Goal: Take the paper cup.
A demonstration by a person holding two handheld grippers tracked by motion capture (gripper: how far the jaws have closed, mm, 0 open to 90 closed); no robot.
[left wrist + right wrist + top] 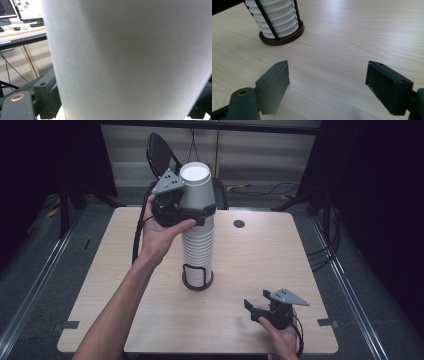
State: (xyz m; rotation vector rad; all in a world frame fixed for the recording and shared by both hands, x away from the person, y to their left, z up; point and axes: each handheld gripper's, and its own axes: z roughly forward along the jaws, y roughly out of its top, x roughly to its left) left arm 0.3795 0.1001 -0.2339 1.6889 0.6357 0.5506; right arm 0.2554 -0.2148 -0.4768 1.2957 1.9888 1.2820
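Observation:
A tall stack of white paper cups [198,250] stands in a dark wire holder [197,279] with a round base at the middle of the table. My left gripper [192,214] is raised at the top of the stack, shut on the topmost cup [196,182], whose white wall [130,57] sits between the jaws. My right gripper [257,302] rests low near the table's front right, open with nothing between its fingers [275,80]. Its view shows the stack's lower cups [275,17] and the holder's base [287,38] ahead to the left.
The light wooden table [260,255] has a small dark round hole cover [239,224] at the back right. A black chair [161,151] stands behind the table. A desk with monitors [25,10] lies off to the side.

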